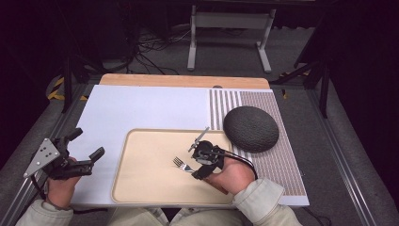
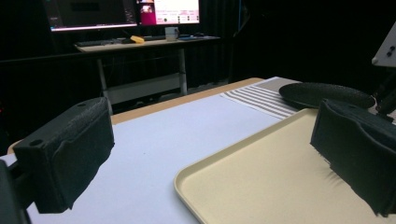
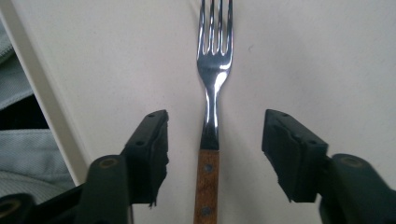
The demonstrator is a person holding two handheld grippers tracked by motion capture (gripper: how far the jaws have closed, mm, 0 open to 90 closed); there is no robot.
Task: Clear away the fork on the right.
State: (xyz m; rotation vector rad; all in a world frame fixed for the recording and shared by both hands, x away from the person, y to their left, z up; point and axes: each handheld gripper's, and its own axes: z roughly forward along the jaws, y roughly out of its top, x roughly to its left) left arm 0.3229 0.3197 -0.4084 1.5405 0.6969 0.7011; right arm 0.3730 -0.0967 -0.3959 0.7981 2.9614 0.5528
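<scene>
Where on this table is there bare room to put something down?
The white sheet between the tray and the wooden edge is bare. So is the tray's left half. It is crowded at the tray's right, around the fork, right gripper and dark dish.

No legible text, labels or numbers; monitor (image 2: 123, 11) content unreadable.

fork (image 3: 214, 70): shiny silver head, brown wooden handle with rivets | tray (image 1: 141, 183): plain cream | mat (image 1: 141, 108): pale blue-white, striped brown-and-white at its right end | plate (image 1: 250, 128): dark grey, speckled | right tool (image 3: 214, 154): black | surface (image 1: 179, 80): light wood
</scene>
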